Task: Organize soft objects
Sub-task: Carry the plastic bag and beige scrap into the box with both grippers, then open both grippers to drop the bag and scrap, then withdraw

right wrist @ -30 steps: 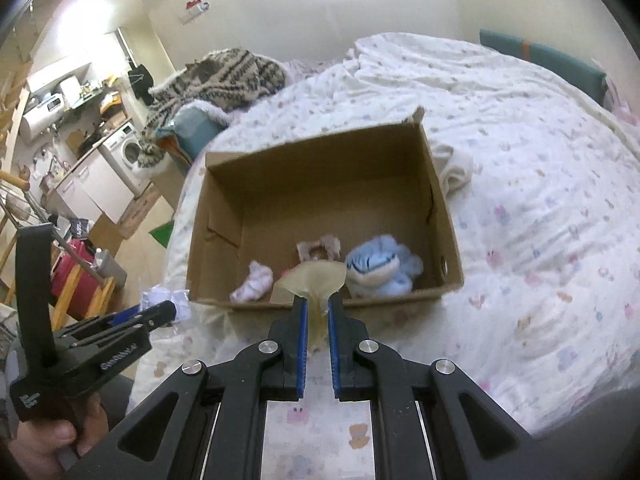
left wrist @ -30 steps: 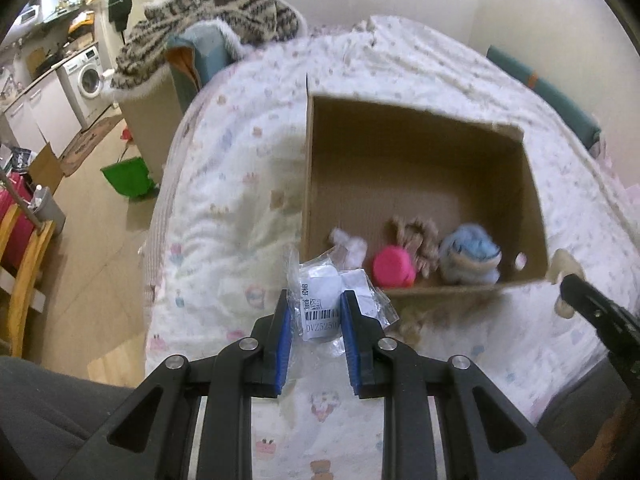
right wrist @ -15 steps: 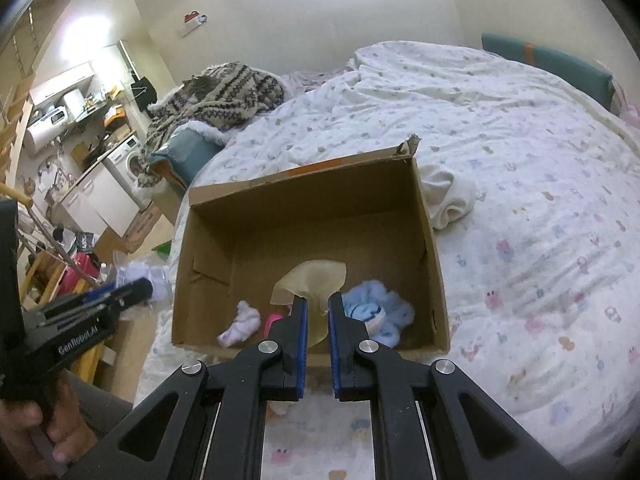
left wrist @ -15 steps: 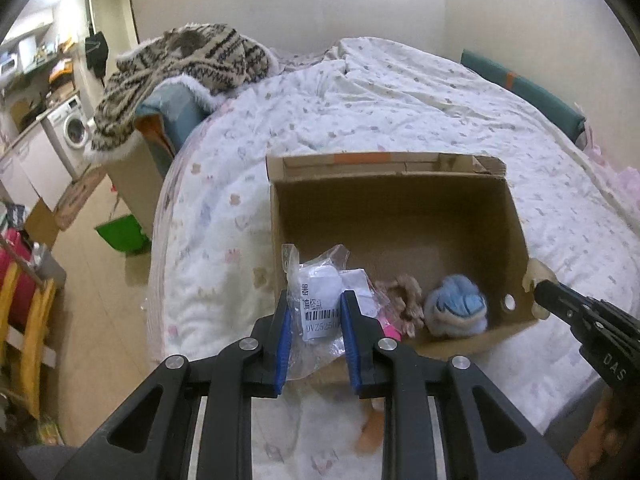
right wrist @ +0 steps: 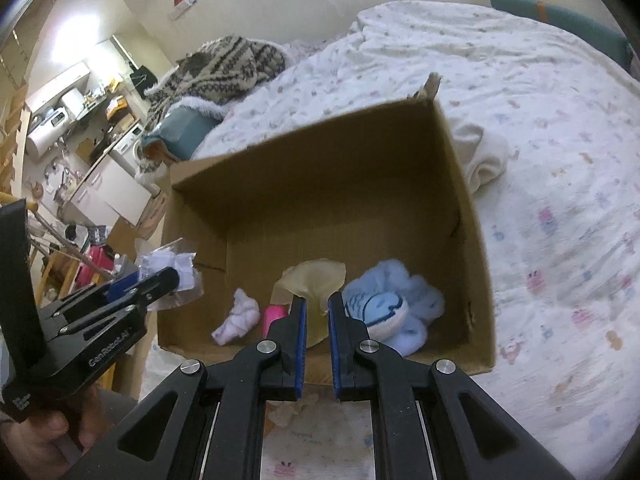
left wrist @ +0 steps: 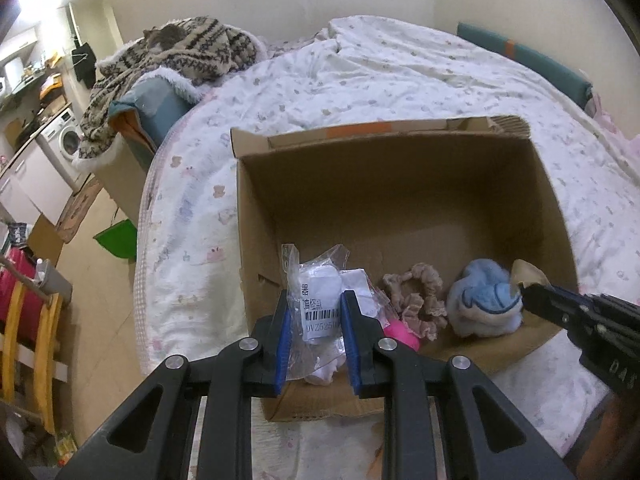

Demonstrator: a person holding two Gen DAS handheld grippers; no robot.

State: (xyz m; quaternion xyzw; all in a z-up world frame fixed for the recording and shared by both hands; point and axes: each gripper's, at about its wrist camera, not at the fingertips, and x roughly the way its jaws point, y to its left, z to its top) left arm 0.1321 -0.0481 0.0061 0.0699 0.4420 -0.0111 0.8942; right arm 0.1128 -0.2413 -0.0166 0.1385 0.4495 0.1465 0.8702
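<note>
An open cardboard box point(left wrist: 384, 184) point(right wrist: 320, 184) stands on the bed. Its floor holds a blue plush point(left wrist: 484, 304) point(right wrist: 384, 308), a beige scrunchie point(left wrist: 416, 300), a pink item point(left wrist: 402, 338) point(right wrist: 274, 318) and a small white cloth point(right wrist: 238, 316). My left gripper point(left wrist: 314, 312) point(right wrist: 172, 278) is shut on a clear plastic bag point(left wrist: 316, 300) point(right wrist: 168, 262) with a white soft item and a barcode label, held over the box's near left corner. My right gripper point(right wrist: 316, 304) point(left wrist: 524, 294) is shut on a thin beige cloth point(right wrist: 314, 280) point(left wrist: 528, 274), above the box floor beside the plush.
The bed has a white printed quilt point(left wrist: 400, 80) point(right wrist: 560, 200). A folded white cloth point(right wrist: 484, 156) lies against the box's right wall. A patterned blanket point(left wrist: 172, 52) drapes a teal seat at the left. Floor, a green dustpan point(left wrist: 118, 236) and a washing machine point(left wrist: 66, 136) lie further left.
Both grippers have moved forward and down, from short of the box to above its near edge and inside. The bag and the beige cloth came along in unchanged grips.
</note>
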